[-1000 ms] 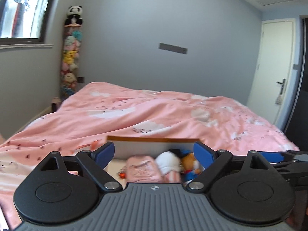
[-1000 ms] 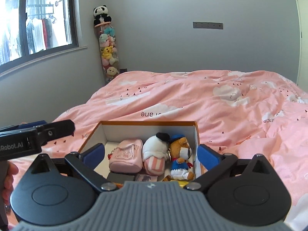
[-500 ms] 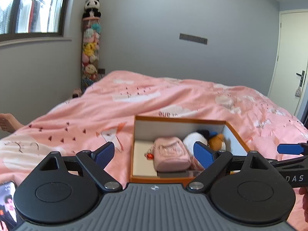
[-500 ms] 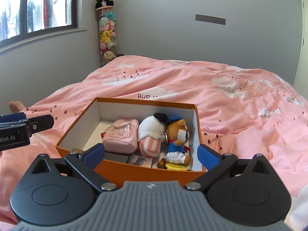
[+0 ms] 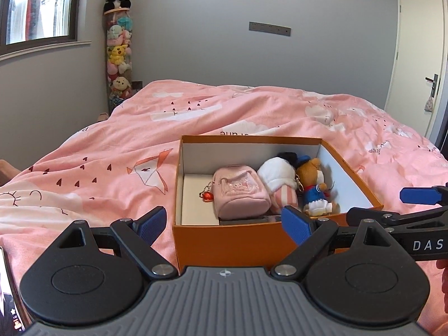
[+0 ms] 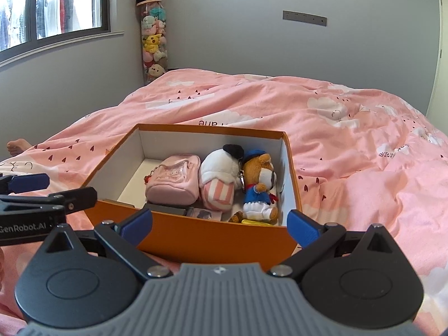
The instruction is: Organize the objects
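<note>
An open orange box (image 5: 224, 240) (image 6: 196, 240) rests on the pink bed. Inside lie a small pink backpack (image 5: 239, 193) (image 6: 173, 182), a white plush with a striped base (image 5: 278, 179) (image 6: 218, 176), and a brown bear in blue (image 5: 315, 184) (image 6: 259, 184). Flat dark items (image 6: 204, 213) sit along the box's near wall. My left gripper (image 5: 224, 222) hovers open before the box's near wall, holding nothing. My right gripper (image 6: 219, 222) is open too, just short of the same wall. Each gripper shows at the edge of the other's view.
The pink duvet (image 5: 112, 168) (image 6: 350, 154) covers the whole bed around the box. A clear column of plush toys (image 5: 119, 56) (image 6: 152, 42) stands in the far corner. A white door (image 5: 417, 64) is at right. A person's bare foot (image 6: 16, 146) lies at left.
Both grippers have pulled back and risen, so the box looks lower and its contents fuller. The left gripper swung right from the bed toward the box. Both stayed open.
</note>
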